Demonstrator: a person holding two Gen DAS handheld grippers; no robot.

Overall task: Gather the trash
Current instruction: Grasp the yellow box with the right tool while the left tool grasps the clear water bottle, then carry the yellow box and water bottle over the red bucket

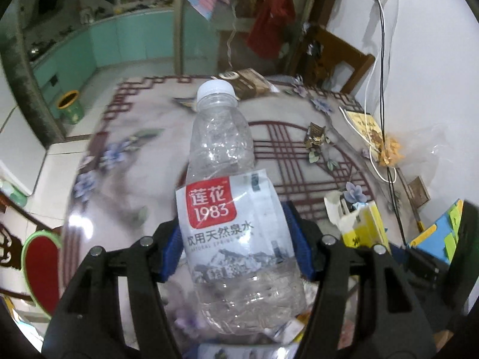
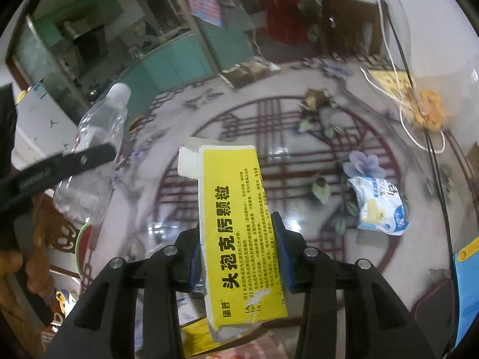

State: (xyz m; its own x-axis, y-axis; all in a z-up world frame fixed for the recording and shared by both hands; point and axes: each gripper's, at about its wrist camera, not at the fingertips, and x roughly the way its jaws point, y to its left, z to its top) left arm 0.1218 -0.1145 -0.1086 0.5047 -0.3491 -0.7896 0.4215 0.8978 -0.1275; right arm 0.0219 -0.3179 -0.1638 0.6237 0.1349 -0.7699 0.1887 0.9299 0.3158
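1. Clear crumpled plastic bottle [image 1: 227,197], white cap, torn white-and-red label, stands upright, clamped in the left claw [image 1: 236,239].
2. Flattened yellow medicine box [image 2: 239,224] is pinched upright in the right claw [image 2: 238,251].
3. Crumpled blue-white wrapper [image 2: 378,206] lies on the tabletop [image 2: 299,113], right of the right claw.

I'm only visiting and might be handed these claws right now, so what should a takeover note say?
Left claw: shut on the empty water bottle, held above the table.
Right claw: shut on the yellow medicine box, also lifted.
Done: both items picked up.
Left: drop both in a bin; a green bin stands on the floor past the table. A crumpled white-blue wrapper and a gold wrapper remain on the table.
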